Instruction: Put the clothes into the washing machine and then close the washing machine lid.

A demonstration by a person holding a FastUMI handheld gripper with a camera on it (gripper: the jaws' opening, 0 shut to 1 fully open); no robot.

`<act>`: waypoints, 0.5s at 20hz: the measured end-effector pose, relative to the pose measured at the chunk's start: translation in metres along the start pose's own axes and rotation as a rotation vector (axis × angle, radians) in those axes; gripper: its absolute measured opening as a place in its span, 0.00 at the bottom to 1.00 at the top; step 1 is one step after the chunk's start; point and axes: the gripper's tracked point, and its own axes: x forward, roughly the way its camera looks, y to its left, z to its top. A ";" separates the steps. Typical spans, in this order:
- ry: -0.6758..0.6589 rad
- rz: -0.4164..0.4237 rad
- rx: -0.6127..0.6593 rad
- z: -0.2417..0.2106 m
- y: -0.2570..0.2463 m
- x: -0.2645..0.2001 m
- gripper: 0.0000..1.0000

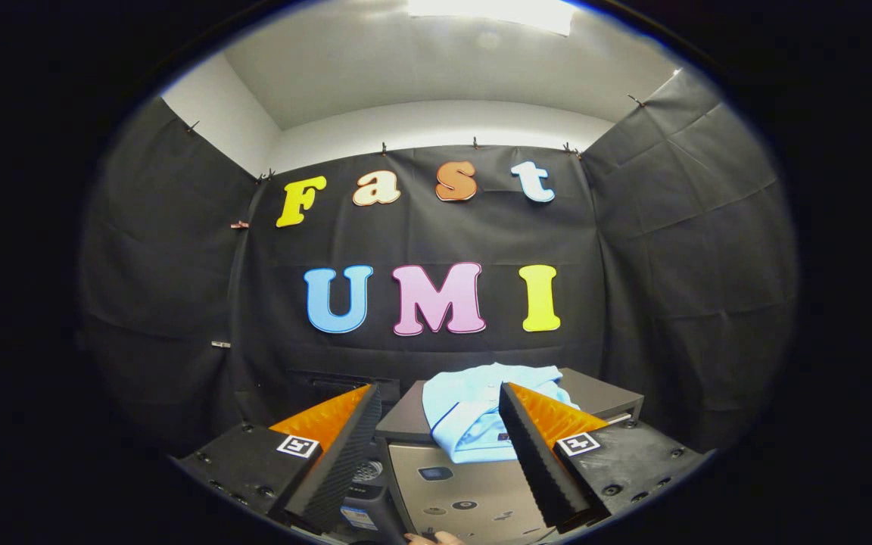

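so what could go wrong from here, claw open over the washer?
1. The light blue garment lies bunched on the washing machine top, just beyond the open claw. A shallow pinch may catch only one fold, so the rest could drag or slip off.
2. A flap hangs over the front edge toward the control panel; it might snag there.
3. A person's fingertip shows near the fingers' base, so closing could nip it.

hand-held gripper [440, 420] level, fingers spread wide
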 end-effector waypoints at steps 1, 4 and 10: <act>0.004 -0.002 -0.004 -0.001 -0.001 -0.001 0.98; 0.006 -0.007 -0.002 -0.001 -0.004 -0.002 0.98; 0.010 -0.014 0.001 0.001 -0.007 0.004 0.98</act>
